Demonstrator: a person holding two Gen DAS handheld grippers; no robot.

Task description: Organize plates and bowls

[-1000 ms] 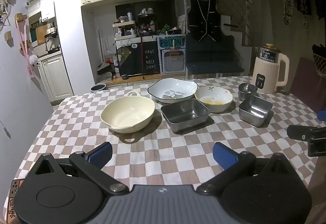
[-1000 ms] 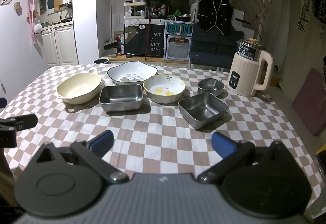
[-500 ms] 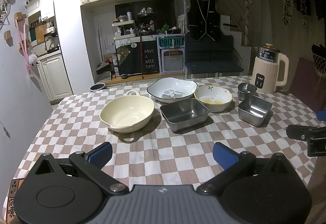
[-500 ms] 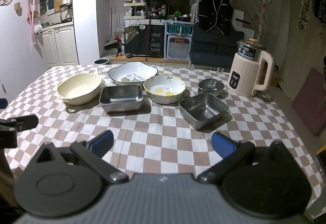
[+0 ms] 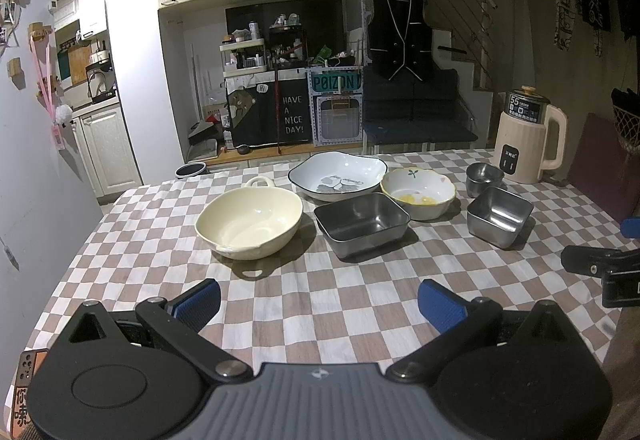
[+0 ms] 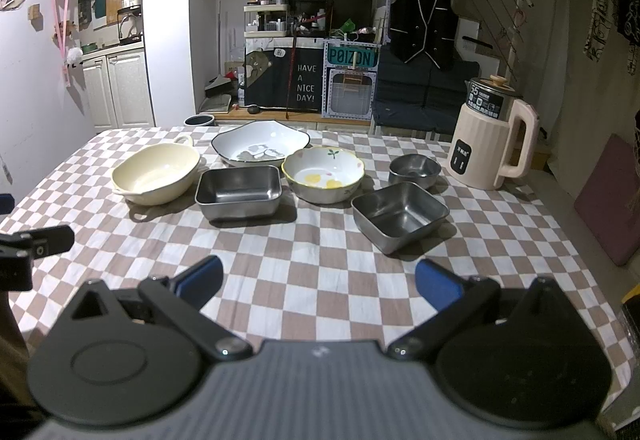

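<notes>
Nothing on the table (image 5: 328, 304) has shifted since a moment ago; only the two grippers have drifted a touch, so the dishes sit a little differently in each view. From where I stand, the checked cloth covers the whole top, and the crockery is gathered toward the far edge.

Biggest is the cream kettle (image 6: 494, 144), upright near the far right corner. Next comes the cream bowl (image 5: 249, 222) with its looped handle, toward the far left. Just behind and to its right lies the white dish (image 5: 338, 175) with a dark rim, closest to the far edge. In front of that dish sits the long steel tray (image 5: 362, 222), just beside the cream bowl. To the tray's right is the flowered bowl (image 5: 418, 192) with its yellow rim, near the tray and the white dish; whether they touch I cannot tell. Further right stands the square steel tray (image 6: 400, 214), turned at an angle, and just behind it, beside the kettle, the small steel cup (image 6: 414, 169).

Both tools hover over the near edge. On the left gripper (image 5: 319, 300) the blue pads are spread wide with nothing between them. On the right gripper (image 6: 319, 282) the fingers are likewise parted and empty.
</notes>
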